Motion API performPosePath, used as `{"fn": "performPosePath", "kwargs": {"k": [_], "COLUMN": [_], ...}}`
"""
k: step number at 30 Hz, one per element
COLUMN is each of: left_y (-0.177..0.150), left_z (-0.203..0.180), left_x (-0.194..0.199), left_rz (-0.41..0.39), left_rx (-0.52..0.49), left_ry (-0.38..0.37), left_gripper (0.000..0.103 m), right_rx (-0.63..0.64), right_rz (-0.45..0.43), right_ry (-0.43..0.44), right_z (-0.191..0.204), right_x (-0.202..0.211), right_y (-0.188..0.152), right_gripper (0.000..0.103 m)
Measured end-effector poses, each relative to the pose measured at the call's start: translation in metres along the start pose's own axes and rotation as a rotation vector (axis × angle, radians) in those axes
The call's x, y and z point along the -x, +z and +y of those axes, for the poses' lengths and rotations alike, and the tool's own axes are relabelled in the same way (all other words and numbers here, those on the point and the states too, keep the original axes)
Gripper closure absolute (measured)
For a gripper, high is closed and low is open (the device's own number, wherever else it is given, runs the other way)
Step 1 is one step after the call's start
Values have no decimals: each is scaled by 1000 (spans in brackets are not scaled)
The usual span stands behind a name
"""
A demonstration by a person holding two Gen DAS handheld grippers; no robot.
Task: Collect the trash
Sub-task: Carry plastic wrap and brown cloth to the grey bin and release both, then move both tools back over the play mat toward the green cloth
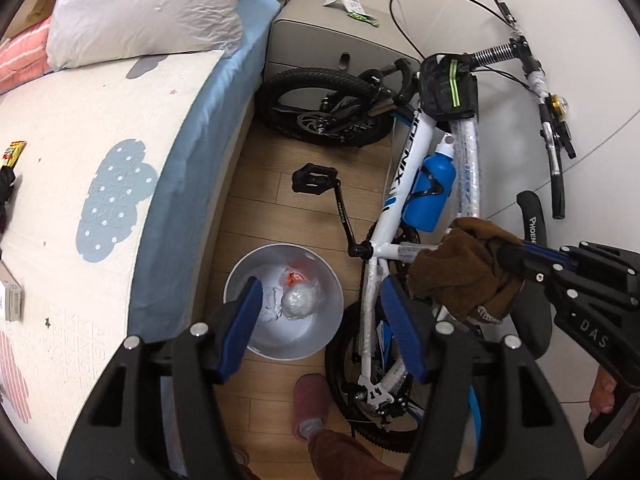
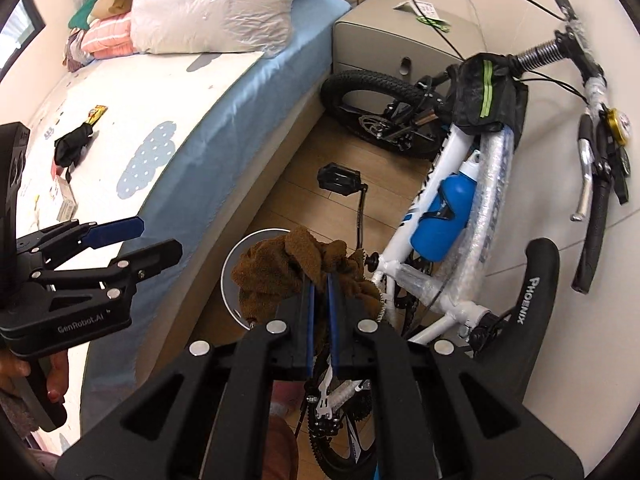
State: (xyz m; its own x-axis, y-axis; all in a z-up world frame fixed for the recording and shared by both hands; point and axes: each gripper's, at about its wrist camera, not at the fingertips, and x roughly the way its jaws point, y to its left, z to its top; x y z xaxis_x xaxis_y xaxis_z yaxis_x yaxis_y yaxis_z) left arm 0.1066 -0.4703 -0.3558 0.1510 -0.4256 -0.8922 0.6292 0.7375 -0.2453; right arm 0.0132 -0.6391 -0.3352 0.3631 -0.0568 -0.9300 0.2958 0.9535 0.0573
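right tool [image 2: 320, 280] clamped on brown cloth [image 2: 288, 264] | bin [image 1: 284, 300] at its 10 o'clock, below | left tool [image 1: 316, 320] apart, empty, over bin

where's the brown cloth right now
The brown cloth is pinched in the right gripper, hanging above the floor between the metal bin and the white bike.

- We see the left black two-finger gripper with blue pads [image 1: 316, 328] angled steeply downward, jaws standing apart, nothing between the pads.
- The right black two-finger gripper with blue pads [image 2: 320, 300] also tilts steeply down, jaws nearly together, pinching a brown terry cloth [image 2: 288, 264].
- A bare hand [image 2: 52, 376] grips the left handle; fingers [image 1: 604, 392] wrap the right one.
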Motion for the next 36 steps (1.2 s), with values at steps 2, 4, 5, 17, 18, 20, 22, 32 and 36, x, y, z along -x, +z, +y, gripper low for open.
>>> {"fn": "performPosePath", "kwargs": {"k": [2,4,5,17,18,20,22,32,36], "left_y": [-2,-4,-6,-21,-22,-25,-27,-51,-72], "left_z": [8,18,23,71,74,79,86,137,173], "left_x": [5,9,12,44,47,52,58,106,134], "left_rz": [-4,-6,-7,-35,-38,-45,-54,-115,-138], "left_rx": [16,33,41,93,101,119,137,256,337], "left_ry": [20,34,42,108,110,111,113,166,207], "left_gripper": [40,40,38,32,32,32,32,31,31], "right_rx": [13,26,32,111,115,124,141,255,337], "right_rz": [-2,-3,-4,20,19,14,10,-16,-31], "right_ry": [10,17,20,-3,0,6,11,108,152], "right_z": [7,15,19,74,77,86,96,175,225], "right_x": [-2,-5,-6,-18,-18,-16,-14,0,9], "right_y": [2,4,6,17,18,21,24,36,37], "right_gripper": [98,98,98,61,61,61,61,57,55]}}
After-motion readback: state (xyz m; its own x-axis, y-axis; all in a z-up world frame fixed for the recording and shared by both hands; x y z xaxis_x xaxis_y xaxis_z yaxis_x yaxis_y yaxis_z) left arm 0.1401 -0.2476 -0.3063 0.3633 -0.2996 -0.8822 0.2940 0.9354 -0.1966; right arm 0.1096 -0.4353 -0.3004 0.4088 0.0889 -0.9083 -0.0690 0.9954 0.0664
